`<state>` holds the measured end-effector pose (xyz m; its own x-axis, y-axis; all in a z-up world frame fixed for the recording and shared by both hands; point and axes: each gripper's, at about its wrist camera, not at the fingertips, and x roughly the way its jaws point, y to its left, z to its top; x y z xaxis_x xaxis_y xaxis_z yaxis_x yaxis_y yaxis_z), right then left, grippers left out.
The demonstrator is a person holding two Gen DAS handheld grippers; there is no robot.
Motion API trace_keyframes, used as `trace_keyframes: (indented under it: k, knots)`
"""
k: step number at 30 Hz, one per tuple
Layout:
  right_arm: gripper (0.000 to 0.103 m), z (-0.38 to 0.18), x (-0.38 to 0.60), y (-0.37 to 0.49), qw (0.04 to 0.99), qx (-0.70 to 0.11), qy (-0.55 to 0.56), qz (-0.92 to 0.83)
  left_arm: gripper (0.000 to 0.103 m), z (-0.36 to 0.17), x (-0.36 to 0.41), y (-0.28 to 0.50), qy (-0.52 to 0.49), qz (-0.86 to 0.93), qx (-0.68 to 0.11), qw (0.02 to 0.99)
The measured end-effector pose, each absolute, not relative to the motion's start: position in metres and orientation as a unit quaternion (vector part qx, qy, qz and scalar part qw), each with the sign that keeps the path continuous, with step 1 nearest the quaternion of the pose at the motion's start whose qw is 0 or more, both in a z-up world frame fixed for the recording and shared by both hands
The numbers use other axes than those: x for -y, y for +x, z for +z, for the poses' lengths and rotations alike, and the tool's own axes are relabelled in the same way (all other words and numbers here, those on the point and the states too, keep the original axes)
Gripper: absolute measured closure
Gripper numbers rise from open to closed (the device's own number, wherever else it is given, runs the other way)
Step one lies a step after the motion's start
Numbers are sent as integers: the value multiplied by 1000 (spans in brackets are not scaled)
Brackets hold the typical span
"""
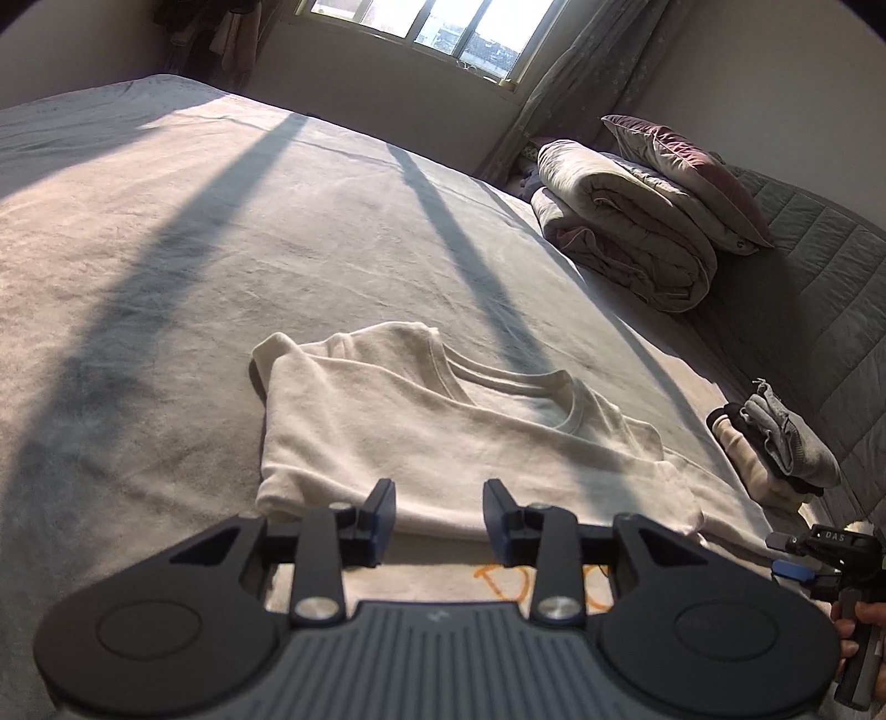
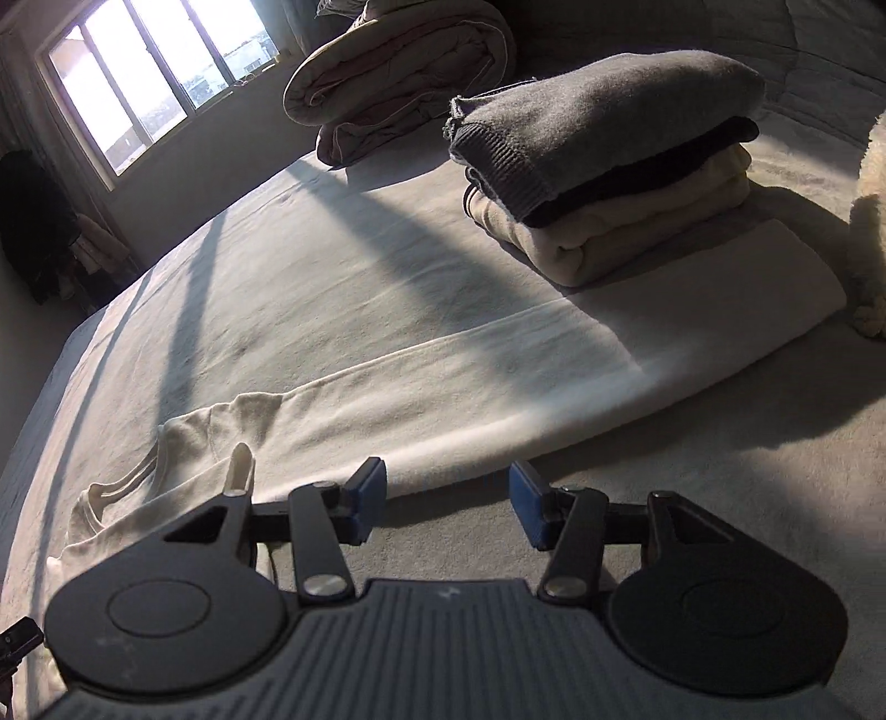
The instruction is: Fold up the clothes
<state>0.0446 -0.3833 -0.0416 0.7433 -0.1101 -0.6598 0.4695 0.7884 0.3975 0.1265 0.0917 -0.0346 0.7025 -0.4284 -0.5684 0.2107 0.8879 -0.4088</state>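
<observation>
Looking along the left gripper (image 1: 439,512), the left wrist view showed its jaws parted with nothing between them, poised above the near edge of the white T-shirt (image 1: 443,437). The T-shirt lay on the grey bed cover (image 1: 221,221), partly folded, collar (image 1: 531,399) facing up and toward the right of the view. A stack of folded clothes (image 1: 775,454) sat at the right edge of the bed, apart from the T-shirt. Further back, a rolled quilt (image 1: 626,243) carried a pillow (image 1: 686,171) on top. At the lower right, the right gripper (image 1: 803,559) appeared in part, with a hand (image 1: 855,637) on its handle; its jaw state could not be told from this view. A window (image 1: 432,27) stood behind the bed.

The right wrist view showed the right gripper (image 2: 447,498) with jaws standing apart and empty, pads clear of the fabric. Just beyond the fingertips lay the folded edge of the T-shirt (image 2: 498,376), stretched as a long band across the bed cover (image 2: 310,266), its collar (image 2: 127,476) at the lower left. The stack of folded clothes (image 2: 609,183), a grey knit on top and cream garments beneath, rested on or against the far end of the T-shirt; which could not be told. The quilt (image 2: 398,72) lay behind, the window (image 2: 155,72) at upper left.
</observation>
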Motion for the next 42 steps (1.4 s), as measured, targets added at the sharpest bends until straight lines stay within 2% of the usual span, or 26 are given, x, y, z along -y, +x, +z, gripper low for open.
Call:
trace_keyframes:
  k: [11,13,18,20,21,22,31,42]
  knots:
    - [49,-51,416,55,871,-309,271,-270,65,-43,-88,138,-161,-170,-358,904]
    - [55,-53,418,59,867,-304,268,-289,65,-44,-89,139,-160,-170,-360,903]
    - [58,-56,420,67,865,-287,263,-318,65,-45,-93,141,-157,-164,-361,904]
    - [71,-56,419,71,866,-284,246,-330,65,-46,-94,142,-161,-162,-363,903]
    - [85,-56,417,72,868,-281,237,-334,65,-46,-94,142,-163,-161,-365,903]
    - [94,-55,415,73,869,-278,232,-337,65,-47,-94,143,-164,-160,-366,902]
    - [96,-20,376,65,903,-211,180,-328,65,-42,-99,143,-179,-158,-365,900]
    - [96,45,292,81,962,-133,93,-222,65,-33,-114,141,-191,-152,-359,901]
